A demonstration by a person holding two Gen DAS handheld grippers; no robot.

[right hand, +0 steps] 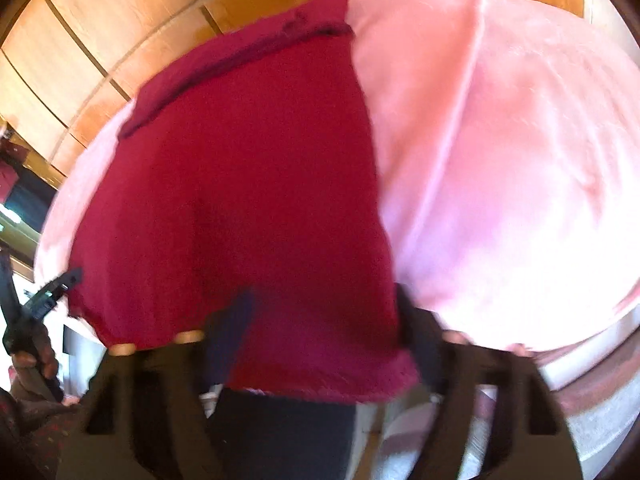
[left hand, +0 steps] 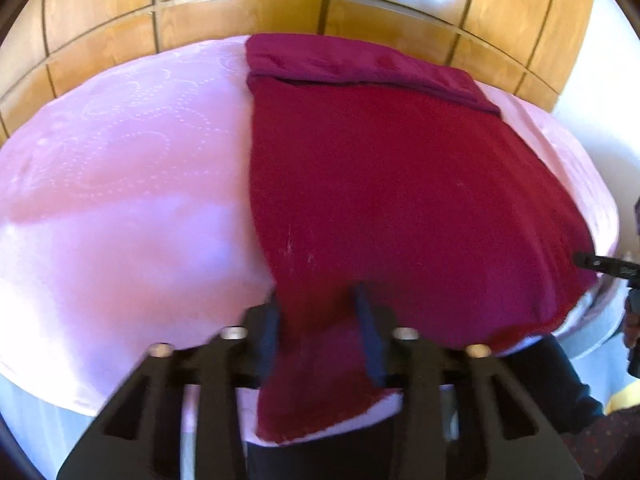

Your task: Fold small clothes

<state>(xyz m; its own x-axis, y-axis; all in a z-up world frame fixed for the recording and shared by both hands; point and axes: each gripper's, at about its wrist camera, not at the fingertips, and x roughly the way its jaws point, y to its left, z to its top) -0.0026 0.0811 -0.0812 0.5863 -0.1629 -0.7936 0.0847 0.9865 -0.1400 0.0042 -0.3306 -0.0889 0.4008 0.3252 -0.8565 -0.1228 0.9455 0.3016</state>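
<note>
Left gripper [left hand: 320, 320] | jaws astride red garment [left hand: 400, 184] hem, grip unclear | right gripper [right hand: 324, 328] likewise | soft, light; take near-edge corners.

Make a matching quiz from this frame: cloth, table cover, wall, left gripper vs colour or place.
Column 1:
1. cloth
2. table cover
3. wall panels
4. left gripper

Column 2:
a. wood brown, behind the table
b. dark red, spread flat, far end folded over
c. pale pink, under the cloth
d. black, at the cloth's near edge, fabric between its fingers

Pairs: 1-b, 2-c, 3-a, 4-d
</note>
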